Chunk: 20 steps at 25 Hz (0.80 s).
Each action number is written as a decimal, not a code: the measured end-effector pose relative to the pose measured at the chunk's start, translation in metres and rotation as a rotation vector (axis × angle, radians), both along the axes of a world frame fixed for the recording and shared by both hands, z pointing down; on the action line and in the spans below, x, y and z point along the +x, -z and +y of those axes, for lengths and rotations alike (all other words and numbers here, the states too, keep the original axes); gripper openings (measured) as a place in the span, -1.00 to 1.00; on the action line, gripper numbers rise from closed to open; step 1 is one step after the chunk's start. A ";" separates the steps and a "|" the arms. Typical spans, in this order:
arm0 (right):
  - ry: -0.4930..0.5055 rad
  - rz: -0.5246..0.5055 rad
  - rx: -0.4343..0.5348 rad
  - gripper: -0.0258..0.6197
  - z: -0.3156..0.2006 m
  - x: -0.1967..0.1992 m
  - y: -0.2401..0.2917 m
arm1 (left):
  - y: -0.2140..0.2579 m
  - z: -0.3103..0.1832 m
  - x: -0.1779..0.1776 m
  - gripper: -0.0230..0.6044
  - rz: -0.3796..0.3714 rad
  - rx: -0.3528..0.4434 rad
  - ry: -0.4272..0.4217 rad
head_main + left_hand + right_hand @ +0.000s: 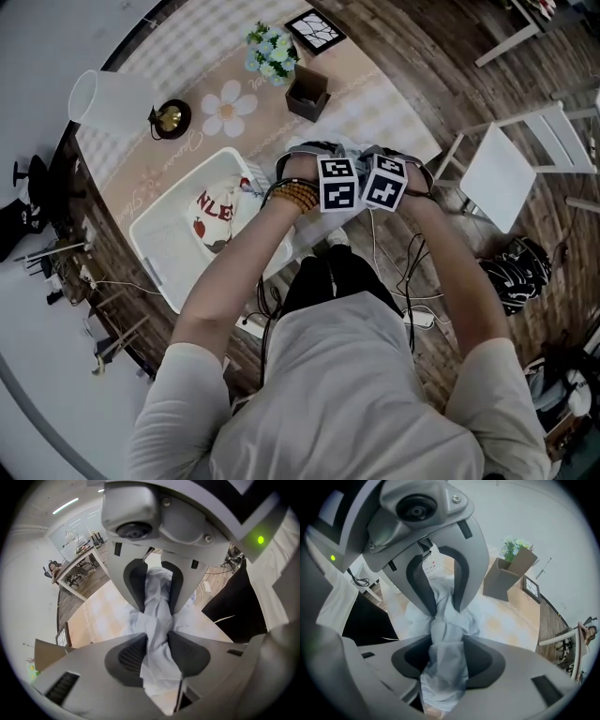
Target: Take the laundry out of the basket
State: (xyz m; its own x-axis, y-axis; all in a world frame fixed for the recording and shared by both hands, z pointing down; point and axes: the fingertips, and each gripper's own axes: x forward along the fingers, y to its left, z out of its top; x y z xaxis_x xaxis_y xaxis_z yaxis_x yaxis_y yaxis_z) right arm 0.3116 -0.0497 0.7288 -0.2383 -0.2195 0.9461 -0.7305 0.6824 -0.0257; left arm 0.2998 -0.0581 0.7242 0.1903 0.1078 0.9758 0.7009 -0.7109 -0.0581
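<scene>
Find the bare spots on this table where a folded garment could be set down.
Bare tablecloth lies between the lamp and the brown box, around the daisy print, and right of that box toward the table's edge. Crowded: the near side, with the basket and the white garment.

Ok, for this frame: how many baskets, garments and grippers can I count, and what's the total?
Baskets: 1, the white basket
Garments: 2, the printed garment in the basket and the pale garment clamped by both grippers
Grippers: 2, the left gripper and the right gripper
Total: 5
</scene>
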 end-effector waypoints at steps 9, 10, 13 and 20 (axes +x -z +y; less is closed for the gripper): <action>-0.032 -0.018 0.038 -0.09 -0.009 0.007 0.034 | 0.026 -0.006 0.005 -0.22 0.044 0.027 0.017; -0.032 -0.020 0.043 -0.09 -0.011 0.008 0.040 | 0.032 -0.007 0.007 -0.22 0.056 0.028 0.022; -0.034 -0.032 0.068 -0.09 -0.019 0.007 0.061 | 0.051 -0.011 0.011 -0.22 0.091 0.033 0.047; -0.095 -0.073 0.207 -0.26 -0.044 -0.001 0.122 | 0.123 -0.031 0.011 -0.23 0.296 -0.035 0.222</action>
State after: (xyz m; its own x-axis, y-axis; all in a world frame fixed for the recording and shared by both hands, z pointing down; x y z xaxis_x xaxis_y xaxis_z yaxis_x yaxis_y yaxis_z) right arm 0.3111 -0.0936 0.6066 -0.2732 -0.4321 0.8595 -0.7933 0.6065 0.0528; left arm 0.3105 -0.0895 0.6014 0.4864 0.0645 0.8714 0.4855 -0.8491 -0.2081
